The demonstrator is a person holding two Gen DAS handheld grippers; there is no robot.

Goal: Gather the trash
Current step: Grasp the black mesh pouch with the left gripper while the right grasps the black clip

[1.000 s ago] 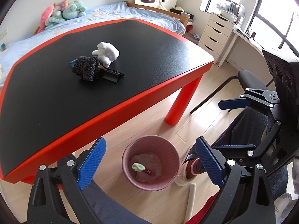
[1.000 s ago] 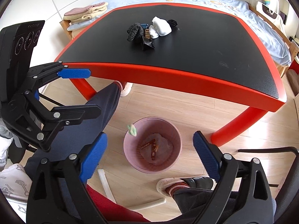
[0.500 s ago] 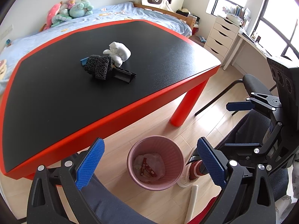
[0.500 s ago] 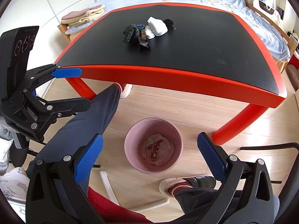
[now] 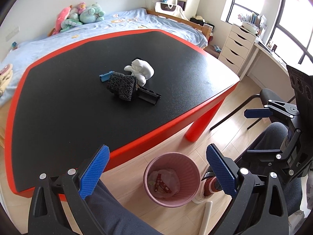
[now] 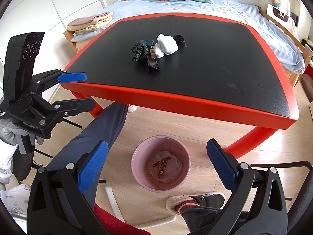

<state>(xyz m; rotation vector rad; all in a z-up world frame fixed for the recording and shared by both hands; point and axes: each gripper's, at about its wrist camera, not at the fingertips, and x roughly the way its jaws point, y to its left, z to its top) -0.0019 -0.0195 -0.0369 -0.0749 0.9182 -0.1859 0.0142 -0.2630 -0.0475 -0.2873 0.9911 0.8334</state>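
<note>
A pink bin (image 5: 188, 196) (image 6: 137, 169) stands on the floor by the red-edged black table (image 5: 58, 107) (image 6: 215, 58), with red wrappers (image 5: 161, 183) (image 6: 161, 164) and crumpled paper inside. My left gripper (image 5: 157, 156) (image 6: 86, 91) hangs open above the bin, nothing between its blue pads. My right gripper (image 6: 156, 146) (image 5: 252, 133) is open and empty too, over the bin from the other side. On the table lies a pile: white cloth (image 5: 140, 71) (image 6: 167, 45), dark patterned cloth (image 5: 122, 86) (image 6: 139, 51), a black clip-like piece (image 5: 148, 96) (image 6: 152, 64) and a small blue piece (image 5: 105, 76).
A person's legs in dark trousers (image 6: 93, 137) and a shoe (image 6: 195, 199) flank the bin. A red table leg (image 5: 201, 125) stands just beyond it. A bed with plush toys (image 5: 82, 15) lies behind the table, white drawers (image 5: 237, 47) to the right, and a chair frame (image 5: 234, 111) on the floor.
A small green-and-white scrap that was dropping at the bin's mouth has gone down inside. Both grippers have lifted and tipped up, so more of the table shows. Both stayed open.
</note>
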